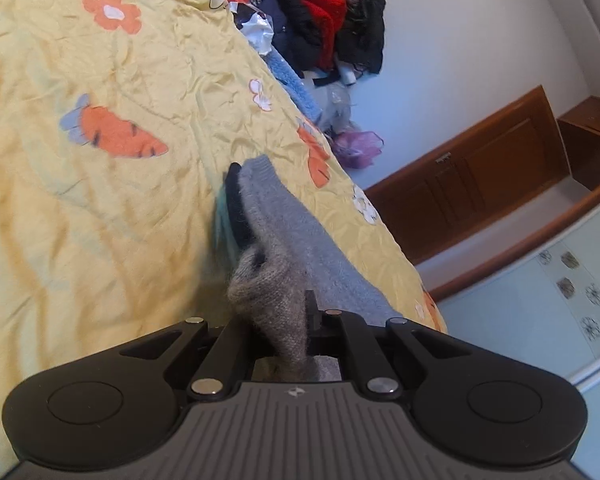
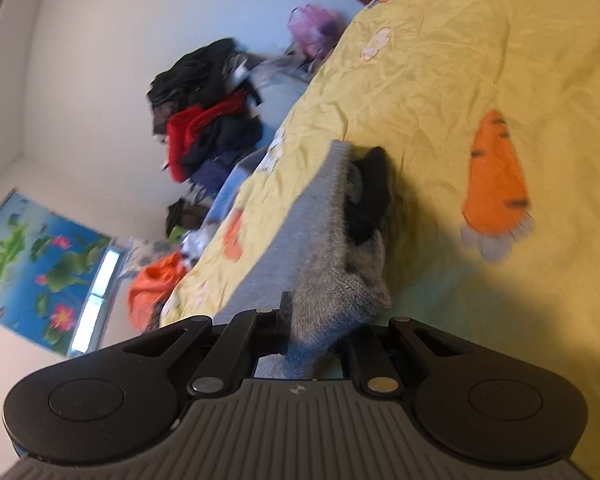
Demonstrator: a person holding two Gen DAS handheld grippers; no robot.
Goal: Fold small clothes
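A grey knitted garment lies over the yellow bedspread and is pinched in both grippers. My left gripper is shut on one end of it; the cloth bunches between the fingers and drapes over the right finger, so only the left black finger shows. My right gripper is shut on the other end of the grey garment; the cloth covers the left finger, and the right black finger shows. Both grippers hold the cloth just above the bed.
A pile of dark and red clothes sits by the white wall past the bed's edge, also in the right wrist view. A blue towel, a purple mesh bag and an orange bag lie there too. A wooden bed frame stands at the right.
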